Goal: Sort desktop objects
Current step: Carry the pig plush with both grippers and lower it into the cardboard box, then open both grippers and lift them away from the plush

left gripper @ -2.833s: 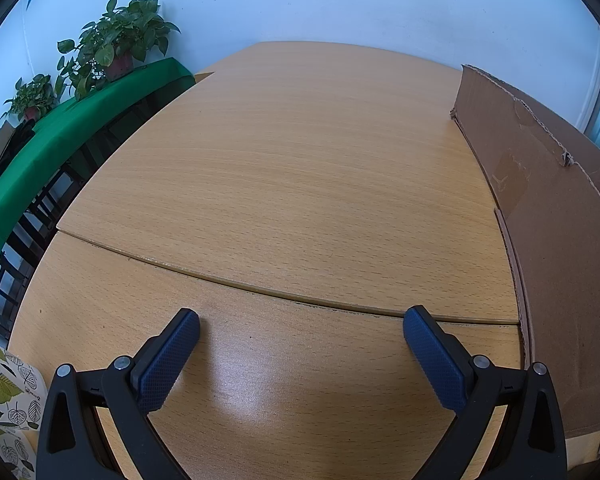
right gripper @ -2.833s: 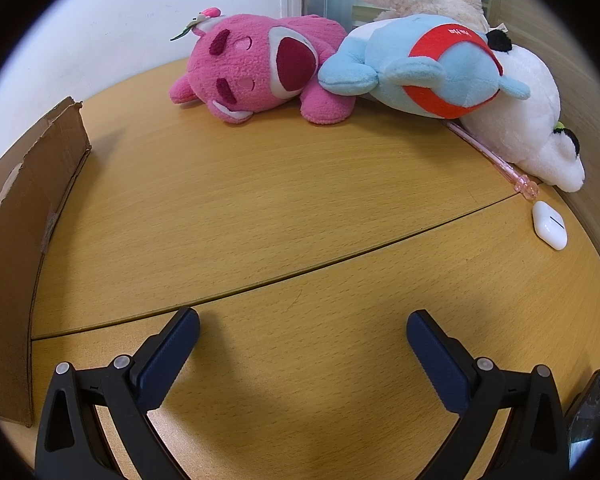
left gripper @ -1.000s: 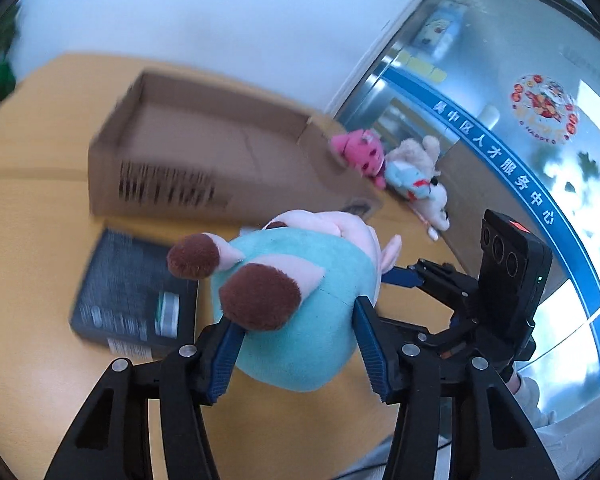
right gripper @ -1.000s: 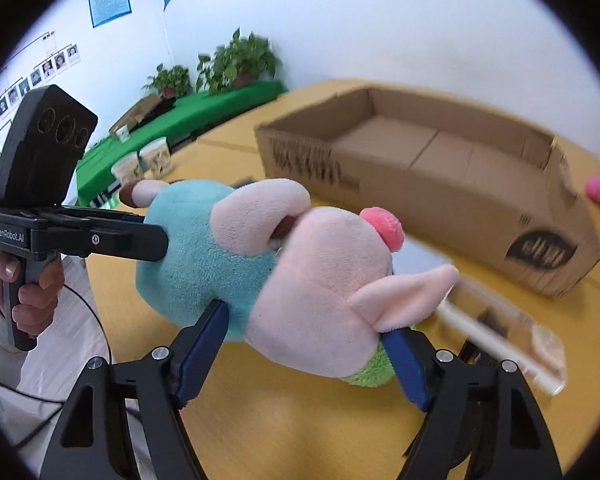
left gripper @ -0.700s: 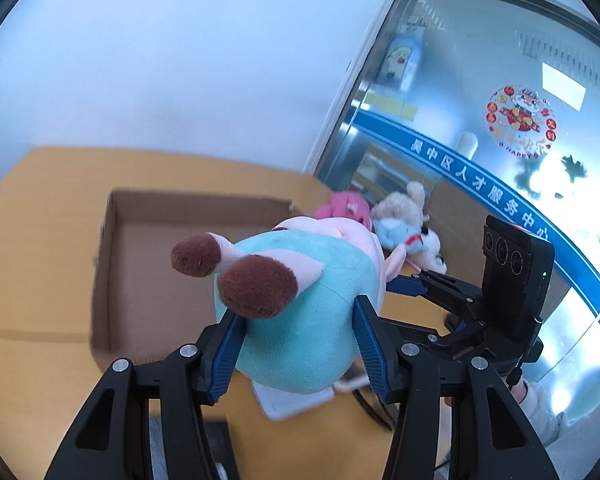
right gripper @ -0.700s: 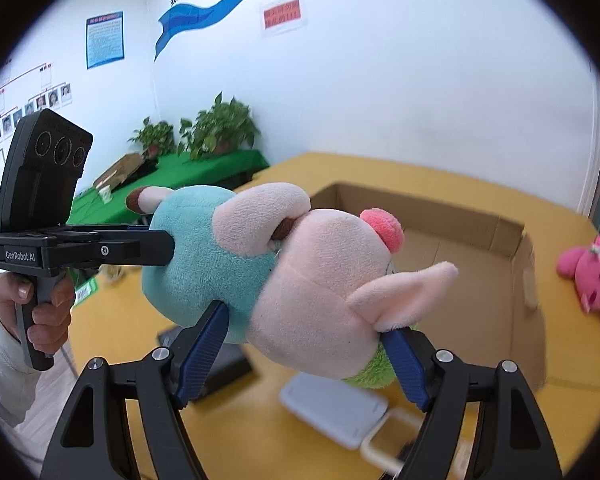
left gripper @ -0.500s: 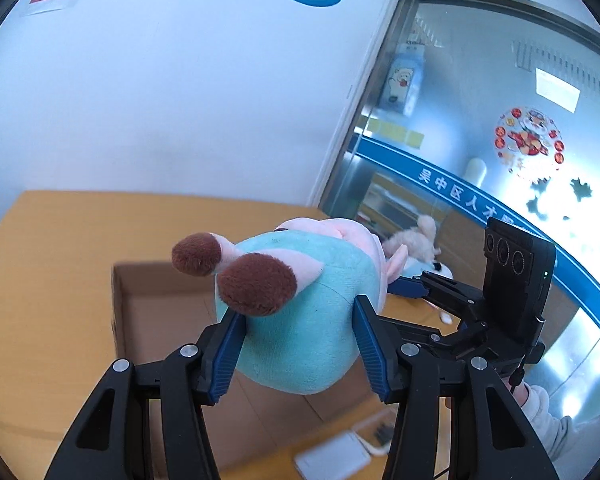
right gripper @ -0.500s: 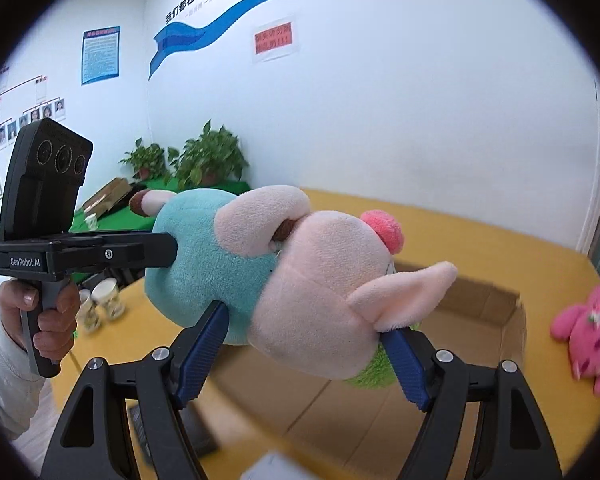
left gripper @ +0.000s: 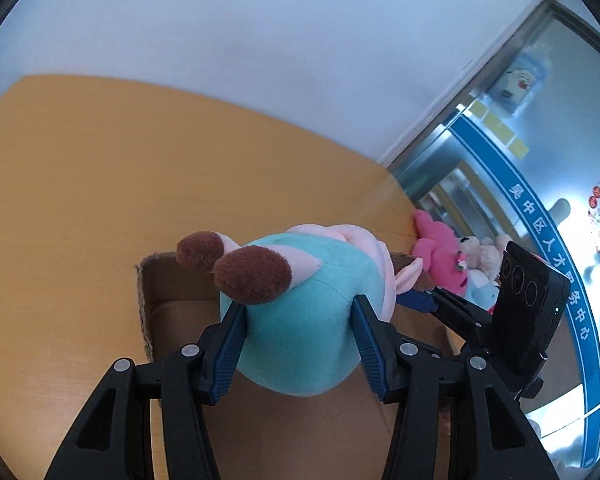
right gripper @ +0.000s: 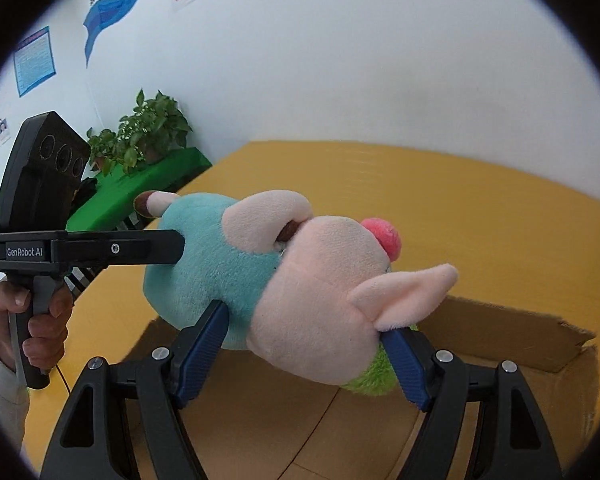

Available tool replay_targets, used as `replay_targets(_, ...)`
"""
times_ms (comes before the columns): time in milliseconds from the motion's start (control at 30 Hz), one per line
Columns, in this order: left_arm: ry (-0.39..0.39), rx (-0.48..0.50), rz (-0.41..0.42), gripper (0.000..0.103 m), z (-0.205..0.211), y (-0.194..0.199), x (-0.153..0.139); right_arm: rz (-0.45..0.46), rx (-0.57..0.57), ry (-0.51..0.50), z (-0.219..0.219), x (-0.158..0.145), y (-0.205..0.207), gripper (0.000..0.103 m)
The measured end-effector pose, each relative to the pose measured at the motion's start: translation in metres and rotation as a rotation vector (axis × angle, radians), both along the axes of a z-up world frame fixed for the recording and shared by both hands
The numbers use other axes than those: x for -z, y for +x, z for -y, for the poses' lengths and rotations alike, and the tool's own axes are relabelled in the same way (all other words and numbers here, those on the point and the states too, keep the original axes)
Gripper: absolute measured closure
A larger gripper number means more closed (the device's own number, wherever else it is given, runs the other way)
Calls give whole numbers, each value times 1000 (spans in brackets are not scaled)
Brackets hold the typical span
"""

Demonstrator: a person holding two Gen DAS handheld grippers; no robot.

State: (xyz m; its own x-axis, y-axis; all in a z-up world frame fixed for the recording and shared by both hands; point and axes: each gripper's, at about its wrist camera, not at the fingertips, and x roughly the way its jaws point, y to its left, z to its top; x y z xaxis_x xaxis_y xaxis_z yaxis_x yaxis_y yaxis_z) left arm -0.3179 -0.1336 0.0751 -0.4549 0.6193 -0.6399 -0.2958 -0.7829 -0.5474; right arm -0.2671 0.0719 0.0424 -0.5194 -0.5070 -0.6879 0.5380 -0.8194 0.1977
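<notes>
In the left wrist view, the table (left gripper: 100, 184) fills the left side, bare up to the wall. At centre, the left gripper (left gripper: 296, 332) has its blue pads pressed into the teal body of the plush (left gripper: 300, 320), jaws about half open around it, brown-tipped feet pointing at the camera. The plush hangs above the open box (left gripper: 168, 300), whose near left corner shows just under the feet. To the right, the right gripper (left gripper: 416, 300) reaches in from the side onto the plush's far end; only this view shows the toys (left gripper: 444, 256), pink and pale, piled at the table's far right edge by the glass door.

In the right wrist view, a hand (right gripper: 32, 316) at far left grips the left gripper's handle; behind it stand plants (right gripper: 140, 132) on a green cloth. At centre the right gripper (right gripper: 308, 352) clamps the plush's pink head, jaws fairly wide. The box's far wall and right corner lie below.
</notes>
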Motion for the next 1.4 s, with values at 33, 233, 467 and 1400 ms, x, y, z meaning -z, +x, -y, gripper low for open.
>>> replay_targets(33,-6,-7,26,53,3,-8,11,24,5,1,3,14,-4,26)
replay_targets(233,-25,-61,77,53,26,-12,41,6,-24,35,23,42,4,25)
replay_targets(467,-68,-66,98,52,28,-1,33,-21,-56,-2,32,36,7,24)
replay_targets(1400,-315,-222,-579,1,-68,281,-107,-316,222,72,-82,-83,218,0)
